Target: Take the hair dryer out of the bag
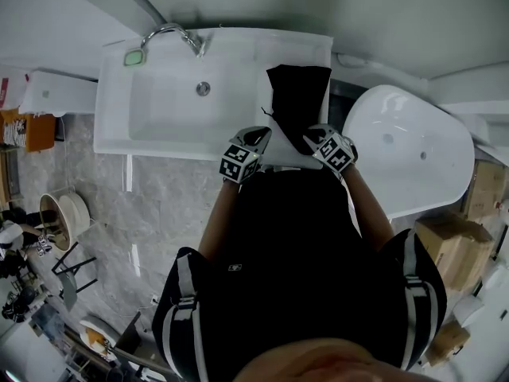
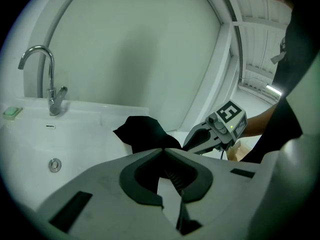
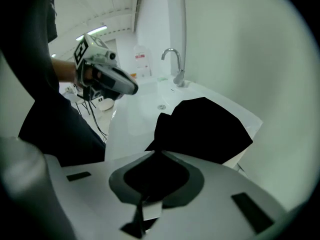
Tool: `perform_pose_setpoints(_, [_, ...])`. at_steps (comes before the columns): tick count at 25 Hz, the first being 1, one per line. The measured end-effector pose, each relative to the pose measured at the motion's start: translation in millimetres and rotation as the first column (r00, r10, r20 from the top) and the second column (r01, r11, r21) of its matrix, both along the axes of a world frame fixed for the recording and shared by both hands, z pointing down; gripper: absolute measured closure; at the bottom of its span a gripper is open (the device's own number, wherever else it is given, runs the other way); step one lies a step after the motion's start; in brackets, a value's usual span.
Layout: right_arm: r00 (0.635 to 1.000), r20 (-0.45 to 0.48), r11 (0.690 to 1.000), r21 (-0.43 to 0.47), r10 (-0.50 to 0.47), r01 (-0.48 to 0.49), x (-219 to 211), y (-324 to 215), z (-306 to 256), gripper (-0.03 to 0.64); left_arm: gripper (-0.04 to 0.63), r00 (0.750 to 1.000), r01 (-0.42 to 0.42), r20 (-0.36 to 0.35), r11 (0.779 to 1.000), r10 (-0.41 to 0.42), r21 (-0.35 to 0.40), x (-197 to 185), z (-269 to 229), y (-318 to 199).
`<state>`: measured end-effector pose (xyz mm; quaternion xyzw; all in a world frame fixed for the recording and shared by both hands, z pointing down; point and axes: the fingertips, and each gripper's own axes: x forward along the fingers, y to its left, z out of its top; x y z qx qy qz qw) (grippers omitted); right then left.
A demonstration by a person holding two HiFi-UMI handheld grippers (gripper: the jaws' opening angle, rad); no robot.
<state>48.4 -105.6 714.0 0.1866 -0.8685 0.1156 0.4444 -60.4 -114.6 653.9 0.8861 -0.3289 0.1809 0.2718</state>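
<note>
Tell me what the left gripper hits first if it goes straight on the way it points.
The black bag, lying directly beyond the left gripper's shut tips; the gap between them is hard to judge.

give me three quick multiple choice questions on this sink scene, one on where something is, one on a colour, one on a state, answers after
1. Where does the bag lie?
A) on a hook
B) on the sink ledge, right of the basin
C) in a drawer

2. What colour is the bag?
A) red
B) white
C) black

3. How do the jaws of the left gripper stand?
A) together
B) wide apart
C) half open

Answers: 1 B, the head view shows it flat on the ledge beside the basin. 2 C, it is black in all three views. 3 A, the left gripper view shows the tips meeting with no gap.
</note>
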Motion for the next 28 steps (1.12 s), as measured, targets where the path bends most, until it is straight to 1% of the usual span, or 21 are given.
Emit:
perform_pose_setpoints(1, [1.000,0.021,1.000,-0.020,0.007,-0.007,0,-1,-6,0.546,0.577,1.000,-0.012,-0.001,1.000,0.012,-0.005,6,2,1])
perform_pose_setpoints(2, [0.999,0.038,0.999,-0.033,0.020,-0.019,1,-3,-11,0.549,0.577,1.000,-0.026,-0.002,1.000,0.026,-0.009,11,3,2])
perform_pose_setpoints(4, [0.995,0.068,0.997,-0.028,0.070,-0.069,3,-13,-22,0.549,0.577,0.999,-0.051,-0.006,0.999,0.051,-0.020,23,8,6])
perform_pose_setpoints(7, [0.971,0.154,0.983,-0.045,0.182,-0.177,9,-34,-40,0.549,0.577,0.996,-0.084,-0.025,0.995,0.083,-0.051,40,14,11])
perform_pose_setpoints(8, [0.961,0.180,0.977,-0.062,0.212,-0.204,10,-40,-44,0.549,0.577,0.995,-0.092,-0.047,0.993,0.089,-0.068,46,15,10])
perform_pose_setpoints(9, [0.953,0.194,0.973,-0.075,0.231,-0.220,12,-44,-46,0.549,0.577,0.993,-0.094,-0.082,0.991,0.087,-0.094,54,15,9])
perform_pose_setpoints(11, [0.949,0.198,0.969,-0.090,0.245,-0.231,16,-48,-47,0.549,0.577,0.987,-0.088,-0.150,0.983,0.064,-0.160,68,18,3])
perform_pose_setpoints(12, [0.948,0.199,0.968,-0.095,0.249,-0.234,18,-49,-48,0.549,0.575,0.986,-0.080,-0.159,0.979,0.050,-0.185,74,22,-1])
perform_pose_setpoints(15, [0.932,0.225,0.958,-0.114,0.284,-0.264,19,-53,-52,0.549,0.575,0.993,-0.058,-0.117,0.974,0.033,-0.218,82,34,-14])
perform_pose_setpoints(16, [0.923,0.240,0.953,-0.122,0.300,-0.278,20,-54,-54,0.549,0.563,0.994,-0.058,-0.102,0.972,0.035,-0.229,85,39,-17])
perform_pose_setpoints(18, [0.906,0.272,0.946,-0.125,0.323,-0.300,22,-58,-59,0.549,0.452,0.997,-0.056,-0.074,0.964,0.038,-0.262,90,50,-22])
perform_pose_setpoints(20, [0.890,0.316,0.944,-0.097,0.329,-0.314,24,-63,-68,0.549,0.411,0.998,-0.044,-0.058,0.955,0.028,-0.293,94,60,-24])
perform_pose_setpoints(23, [0.870,0.382,0.947,-0.050,0.312,-0.318,26,-68,-84,0.549,0.405,0.997,-0.026,-0.078,0.942,-0.001,-0.336,100,68,-28])
perform_pose_setpoints(26, [0.868,0.396,0.951,-0.046,0.299,-0.306,25,-69,-87,0.549,0.405,0.994,-0.033,-0.113,0.929,-0.010,-0.370,108,72,-31])
perform_pose_setpoints(28, [0.870,0.394,0.952,-0.045,0.295,-0.302,24,-69,-86,0.549,0.405,0.995,-0.040,-0.104,0.925,0.001,-0.377,110,76,-32])
